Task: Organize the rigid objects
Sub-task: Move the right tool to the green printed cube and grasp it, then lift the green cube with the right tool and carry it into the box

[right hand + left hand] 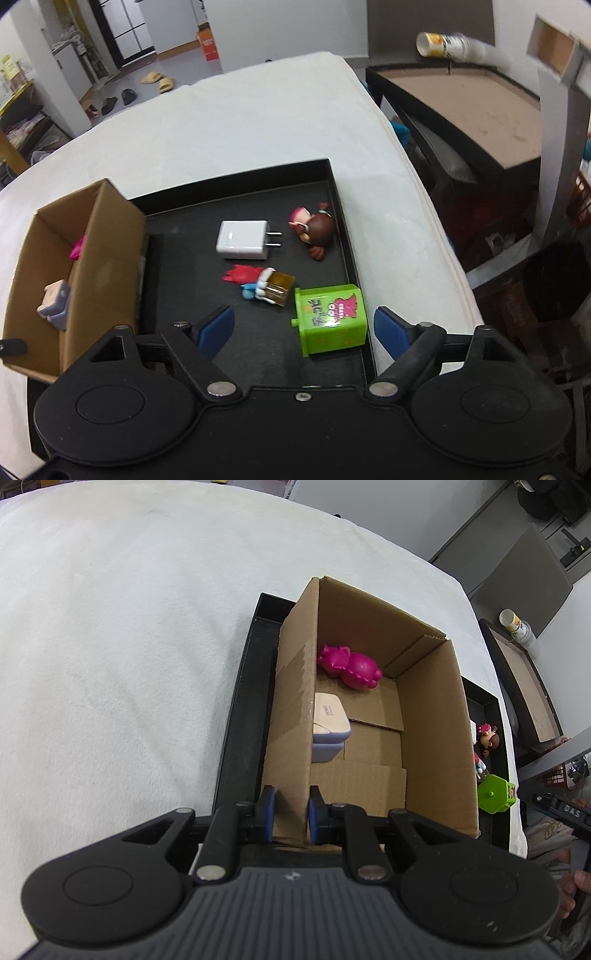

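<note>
Left wrist view: your left gripper (290, 814) is clamped on the near-left wall of the cardboard box (436, 738), one blue pad outside, one inside, w/ the wall pinched between them. Box sits in the black tray (236, 716) on the white cloth (110, 664). Inside the box: a magenta bear-shaped toy (349, 666) at the far end, and a white/lavender case (330, 725) against the left wall, nearer you.

Right wrist view: your right gripper (304, 328) hangs over the tray's near-right corner w/ fingers spread wide, holding nothing. The green toy box (332, 319) lies on its side between the fingers, near the right one but not touching either pad. Beyond it, on the tray floor: a red/blue figure w/ a clear amber cube (264, 284), a white USB charger (243, 240) w/ prongs pointing right, and a brown-haired doll figure (316, 230) lying close to the tray's right rim. Cardboard box stands at the tray's left side, apart from these four items.
</note>
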Motion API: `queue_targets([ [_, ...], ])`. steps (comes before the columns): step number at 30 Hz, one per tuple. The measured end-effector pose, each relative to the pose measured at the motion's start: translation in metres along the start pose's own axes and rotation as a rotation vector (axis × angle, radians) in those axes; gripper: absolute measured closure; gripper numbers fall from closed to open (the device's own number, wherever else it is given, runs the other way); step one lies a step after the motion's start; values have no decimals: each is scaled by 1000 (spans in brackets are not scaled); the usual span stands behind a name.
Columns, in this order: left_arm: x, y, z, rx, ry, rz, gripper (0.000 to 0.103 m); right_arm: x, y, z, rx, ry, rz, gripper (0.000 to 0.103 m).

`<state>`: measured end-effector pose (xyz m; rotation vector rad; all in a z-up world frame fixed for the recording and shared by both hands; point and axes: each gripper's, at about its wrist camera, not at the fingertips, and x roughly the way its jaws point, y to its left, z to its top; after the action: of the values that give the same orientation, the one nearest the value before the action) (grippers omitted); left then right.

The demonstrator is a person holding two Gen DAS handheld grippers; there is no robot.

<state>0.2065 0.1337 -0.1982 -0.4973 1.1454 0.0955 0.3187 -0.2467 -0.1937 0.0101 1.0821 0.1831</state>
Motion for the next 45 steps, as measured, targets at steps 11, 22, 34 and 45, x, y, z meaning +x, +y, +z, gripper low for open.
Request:
queue_targets([
  [11, 1, 1, 0, -4, 0, 0, 87, 31, -9, -3, 7, 58, -25, 29],
  [22, 2, 1, 0, -4, -1, 0, 87, 25, 0, -4, -72, 68, -23, 55],
  [34, 2, 1, 0, -4, -2, -1, 87, 5, 15, 2, -76, 40, 21, 55],
  [45, 0, 2, -1, -3, -5, -4, 87, -21, 48, 17, -106, -23, 90, 55],
])
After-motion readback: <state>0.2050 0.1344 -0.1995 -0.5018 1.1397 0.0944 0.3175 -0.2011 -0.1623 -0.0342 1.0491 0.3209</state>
